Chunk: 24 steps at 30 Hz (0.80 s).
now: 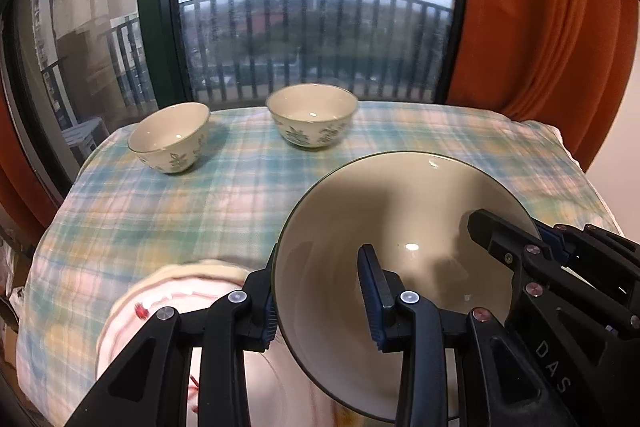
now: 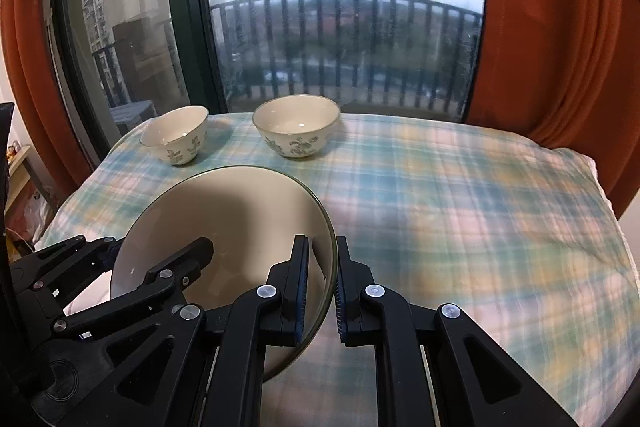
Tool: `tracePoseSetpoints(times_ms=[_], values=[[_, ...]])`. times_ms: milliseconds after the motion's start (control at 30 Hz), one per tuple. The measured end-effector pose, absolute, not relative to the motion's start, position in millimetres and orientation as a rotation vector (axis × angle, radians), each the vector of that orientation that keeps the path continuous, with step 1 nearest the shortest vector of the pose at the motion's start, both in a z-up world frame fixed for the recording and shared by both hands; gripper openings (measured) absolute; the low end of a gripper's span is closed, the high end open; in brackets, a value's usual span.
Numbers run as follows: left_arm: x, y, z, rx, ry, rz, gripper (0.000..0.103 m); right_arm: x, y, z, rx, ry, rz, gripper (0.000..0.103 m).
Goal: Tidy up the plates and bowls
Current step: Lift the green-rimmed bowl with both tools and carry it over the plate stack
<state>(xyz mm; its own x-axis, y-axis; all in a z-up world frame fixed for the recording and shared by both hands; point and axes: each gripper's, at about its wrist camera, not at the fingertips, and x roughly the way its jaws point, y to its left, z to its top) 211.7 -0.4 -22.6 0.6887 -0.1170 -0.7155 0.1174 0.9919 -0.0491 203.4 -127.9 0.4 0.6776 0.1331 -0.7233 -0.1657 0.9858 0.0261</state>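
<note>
A large cream bowl (image 1: 400, 211) with a thin dark rim hangs tilted above the table, carried by both grippers. My left gripper (image 1: 320, 303) is shut on its left rim, one finger inside and one outside. My right gripper (image 2: 322, 283) is shut on the opposite rim of the same large bowl (image 2: 240, 211). Each gripper shows in the other's view: the right gripper (image 1: 520, 227) and the left gripper (image 2: 154, 251). Two small cream bowls with green leaf prints stand at the far edge: a left one (image 1: 170, 139) (image 2: 176, 135) and a right one (image 1: 312, 117) (image 2: 296, 127).
A plaid cloth (image 2: 460, 207) covers the table. A pale pink plate (image 1: 160, 307) lies blurred under my left gripper, near the front left. Orange curtains (image 1: 540, 27) flank a window with a balcony railing (image 2: 340, 39) just behind the far edge.
</note>
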Motion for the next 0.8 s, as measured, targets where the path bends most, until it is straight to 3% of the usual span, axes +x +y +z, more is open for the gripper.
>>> tracePoseSetpoints(times_ms=[800], values=[[162.1, -48.5, -68.1, 0.067, 0.912, -0.226, 0.034, 142.1, -184.6, -48.2, 0.035, 0.923, 0.077, 0.015]])
